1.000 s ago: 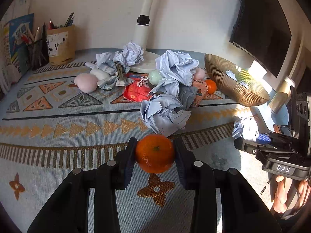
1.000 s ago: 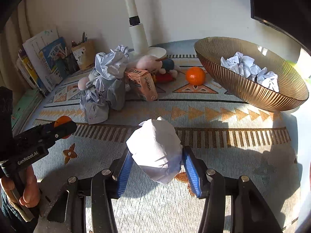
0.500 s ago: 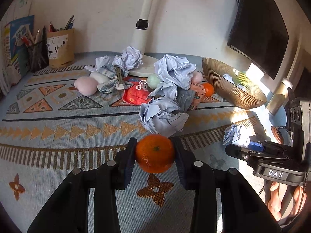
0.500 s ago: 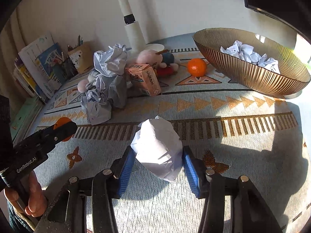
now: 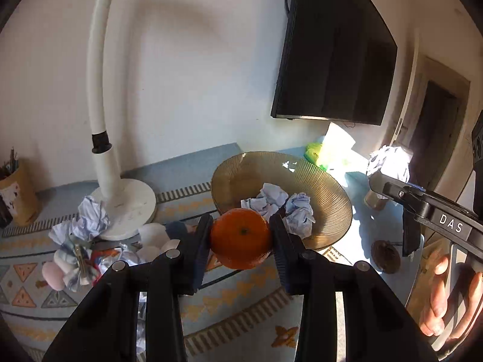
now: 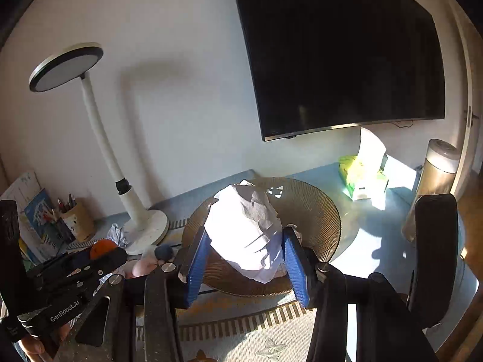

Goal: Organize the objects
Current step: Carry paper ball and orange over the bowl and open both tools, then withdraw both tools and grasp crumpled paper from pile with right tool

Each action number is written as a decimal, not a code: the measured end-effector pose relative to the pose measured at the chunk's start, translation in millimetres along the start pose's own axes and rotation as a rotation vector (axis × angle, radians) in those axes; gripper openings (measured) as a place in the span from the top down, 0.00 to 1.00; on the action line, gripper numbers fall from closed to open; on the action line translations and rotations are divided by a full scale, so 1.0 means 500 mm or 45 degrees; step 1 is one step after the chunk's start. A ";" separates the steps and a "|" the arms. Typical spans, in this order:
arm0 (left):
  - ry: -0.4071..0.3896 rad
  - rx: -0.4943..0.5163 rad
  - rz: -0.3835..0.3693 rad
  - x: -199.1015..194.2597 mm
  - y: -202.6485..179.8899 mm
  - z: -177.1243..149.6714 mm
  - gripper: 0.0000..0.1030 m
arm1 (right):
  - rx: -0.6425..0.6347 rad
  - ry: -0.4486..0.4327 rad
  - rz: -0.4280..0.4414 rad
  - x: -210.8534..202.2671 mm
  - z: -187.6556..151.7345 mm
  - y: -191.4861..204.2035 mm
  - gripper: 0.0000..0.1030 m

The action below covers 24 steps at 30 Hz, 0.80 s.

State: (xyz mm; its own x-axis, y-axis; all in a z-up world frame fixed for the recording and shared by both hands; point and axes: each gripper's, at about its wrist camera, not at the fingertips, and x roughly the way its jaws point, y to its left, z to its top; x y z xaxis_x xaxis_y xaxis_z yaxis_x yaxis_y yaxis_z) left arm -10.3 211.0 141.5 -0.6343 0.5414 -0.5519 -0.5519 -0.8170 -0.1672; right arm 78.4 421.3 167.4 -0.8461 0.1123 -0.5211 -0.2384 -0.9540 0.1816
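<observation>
The left tongs [image 5: 241, 238] are gripping an orange [image 5: 240, 237] between their pads, holding it in the air just in front of the bowl [image 5: 329, 193] and a little above its near rim. The right tongs [image 6: 246, 255] are clamping a ball of crumpled white paper [image 6: 246, 232], which is hanging over the bowl [image 6: 320, 211] from that camera's view (how high above it, I cannot tell). Two more paper balls [image 5: 283, 203] are already lying inside the bowl. The bowl is sitting on a patterned cloth [image 5: 235, 298] covering the counter. To the left of the bowl, a white lamp [image 5: 102, 138] is standing on its round base, and a heap of crumpled paper and small soft things [image 5: 78, 241] is lying beside that base, farther from the bowl. Behind the bowl, a black screen [image 5: 335, 57] is hanging on the wall, and a green tissue pack [image 6: 359, 178] is resting in sunlight to the bowl's right.
</observation>
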 end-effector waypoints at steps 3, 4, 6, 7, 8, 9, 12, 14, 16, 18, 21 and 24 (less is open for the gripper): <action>0.099 -0.086 -0.054 0.097 -0.010 0.026 0.66 | 0.082 0.099 0.002 0.064 0.014 -0.040 0.54; 0.108 -0.100 -0.057 0.119 -0.013 0.027 0.66 | 0.088 0.124 -0.003 0.080 0.015 -0.045 0.54; 0.112 -0.107 -0.062 0.150 -0.021 0.029 0.66 | 0.077 0.141 -0.027 0.097 0.014 -0.051 0.54; 0.112 -0.113 -0.077 0.161 -0.026 0.031 0.66 | 0.070 0.144 -0.024 0.103 0.014 -0.051 0.54; 0.106 -0.115 -0.086 0.169 -0.029 0.036 0.66 | 0.068 0.150 -0.020 0.109 0.014 -0.053 0.54; 0.093 -0.112 -0.082 0.173 -0.034 0.038 0.65 | 0.066 0.154 -0.017 0.114 0.013 -0.056 0.49; 0.041 -0.102 -0.062 0.171 -0.043 0.048 0.25 | 0.077 0.186 -0.008 0.139 0.012 -0.065 0.30; -0.006 -0.103 -0.058 0.150 -0.035 0.049 0.13 | 0.091 0.166 0.006 0.135 0.010 -0.081 0.30; -0.029 -0.120 -0.080 0.114 -0.024 0.048 0.11 | 0.089 0.144 -0.011 0.120 0.006 -0.085 0.30; -0.066 -0.132 -0.087 0.064 -0.011 0.041 0.10 | 0.096 0.138 0.031 0.104 0.000 -0.082 0.30; -0.145 -0.130 -0.049 -0.030 0.014 0.019 0.01 | 0.057 0.102 0.082 0.067 -0.010 -0.045 0.30; -0.205 -0.134 0.067 -0.123 0.051 -0.006 0.01 | -0.021 0.086 0.143 0.034 -0.016 0.017 0.30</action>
State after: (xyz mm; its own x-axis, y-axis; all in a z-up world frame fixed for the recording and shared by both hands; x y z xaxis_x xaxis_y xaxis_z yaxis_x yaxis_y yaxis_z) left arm 16.1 156.2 168.7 -0.7437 0.5154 -0.4257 -0.4617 -0.8566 -0.2305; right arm 65.8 413.0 153.4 -0.8331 -0.0141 -0.5530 -0.1356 -0.9640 0.2289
